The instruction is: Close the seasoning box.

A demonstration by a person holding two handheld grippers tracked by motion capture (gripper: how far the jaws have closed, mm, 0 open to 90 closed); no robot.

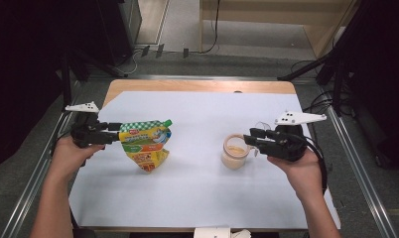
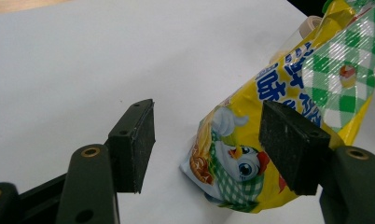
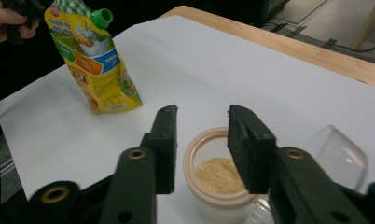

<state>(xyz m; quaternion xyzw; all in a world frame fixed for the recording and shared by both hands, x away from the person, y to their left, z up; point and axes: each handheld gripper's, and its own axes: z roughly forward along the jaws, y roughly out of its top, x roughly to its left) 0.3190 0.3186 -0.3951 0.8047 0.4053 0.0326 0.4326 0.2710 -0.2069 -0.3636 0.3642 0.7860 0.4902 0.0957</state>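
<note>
On the bench [image 1: 197, 198], the pouch [image 1: 145, 144] is leaning at about nine o'clock and the open jar [image 1: 234, 153] of powder is sitting toward three. Your left hand-held gripper [image 1: 115, 133] is standing wide beside the pouch, not clamping it, so the pouch could be toppling if you nudge it. Your right hand-held gripper [image 1: 249, 140] is hovering narrow over the jar mouth, holding nothing. A pad catching the rim would be tipping powder out. The right gripper view is showing a clear lid [image 3: 337, 154] at the jar's three o'clock. The left gripper view is showing the gap between pad and pouch.
</note>
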